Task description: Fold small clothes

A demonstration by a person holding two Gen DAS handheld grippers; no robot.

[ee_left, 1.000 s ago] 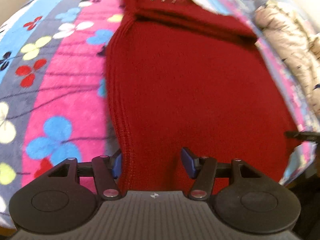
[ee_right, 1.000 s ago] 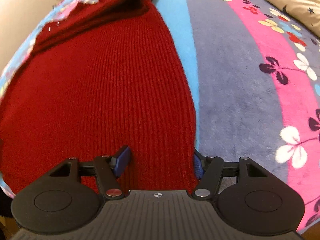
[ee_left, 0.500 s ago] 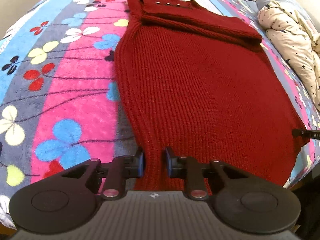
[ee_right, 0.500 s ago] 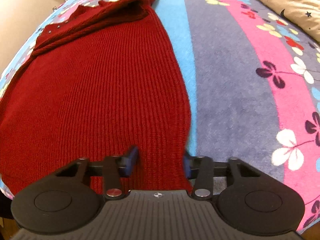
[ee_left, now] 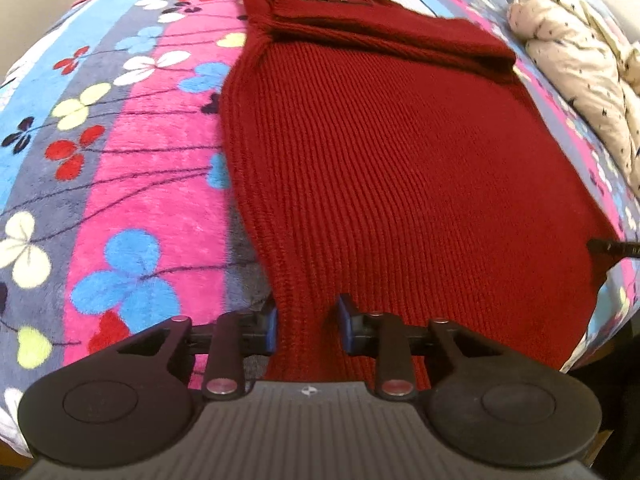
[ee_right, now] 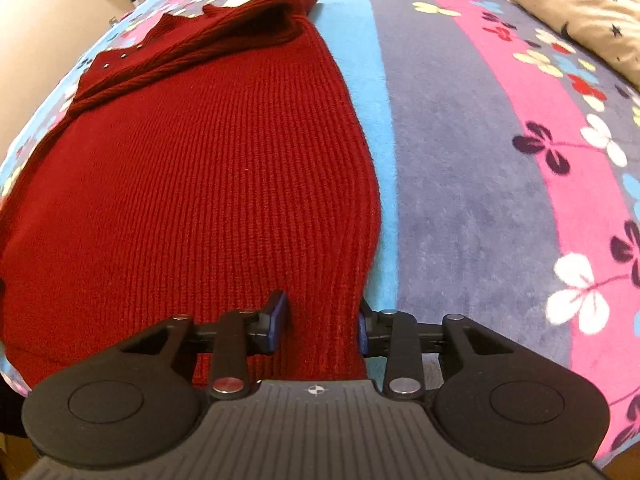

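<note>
Bed [ee_left: 120, 200], floral fleece blanket, carries all. Red knit sweater [ee_left: 400, 168] lies flat on it, sleeves folded across top. We judge it soft, limp, thick-ribbed; it will sag between grips, so hem corners suit best. Left tool [ee_left: 307, 322] pinches bunched near-left hem corner, jaws narrow after closing, lately easing slightly. Right tool [ee_right: 322, 322] likewise, clamping near-right hem corner.

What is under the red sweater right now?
The red sweater lies on a flowered fleece blanket, which shows all around it. Its sleeves are folded across the top. Whatever lies beneath the knit itself is covered and cannot be seen.
</note>
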